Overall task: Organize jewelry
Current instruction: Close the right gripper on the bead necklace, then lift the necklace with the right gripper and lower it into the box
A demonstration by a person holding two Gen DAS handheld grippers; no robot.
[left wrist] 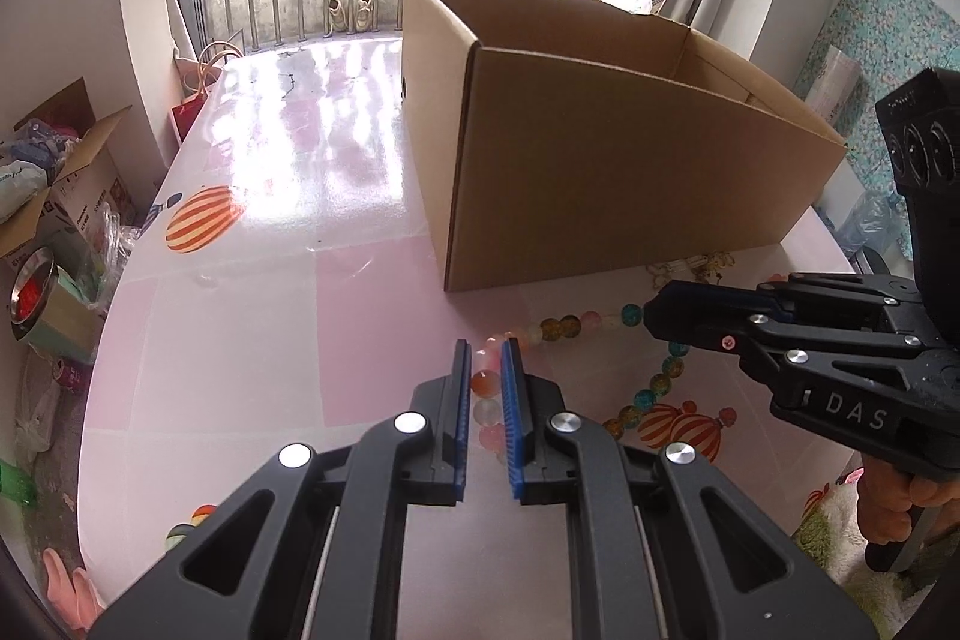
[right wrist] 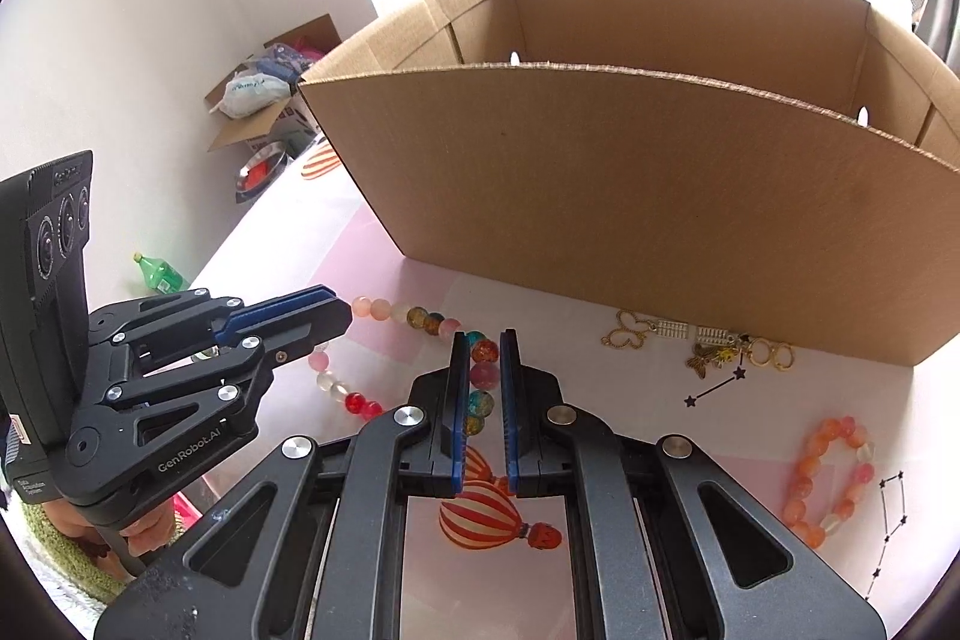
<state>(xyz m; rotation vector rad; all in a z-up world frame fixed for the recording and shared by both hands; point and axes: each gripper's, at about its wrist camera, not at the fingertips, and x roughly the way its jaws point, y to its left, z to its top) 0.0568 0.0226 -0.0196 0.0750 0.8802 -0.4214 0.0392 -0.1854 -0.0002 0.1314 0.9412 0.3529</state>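
A long necklace of multicoloured glass beads (left wrist: 564,325) (right wrist: 420,319) lies on the pink table in front of the cardboard box (left wrist: 600,160) (right wrist: 600,196). My left gripper (left wrist: 485,349) (right wrist: 345,319) is shut on its pale pink and orange beads, which show between the blue pads. To its right, my right gripper (right wrist: 485,340) (left wrist: 651,316) is shut on the teal, pink and amber beads of the same strand. The strand runs between the two grippers, close above the tabletop. The open-topped box stands just behind both grippers.
Gold charms (right wrist: 636,331) and small gold rings (right wrist: 771,355) lie against the box's front wall. An orange bead bracelet (right wrist: 831,484) lies on the table at the right. The table edge (left wrist: 138,280) drops off at the left to floor clutter and an open carton (left wrist: 54,196).
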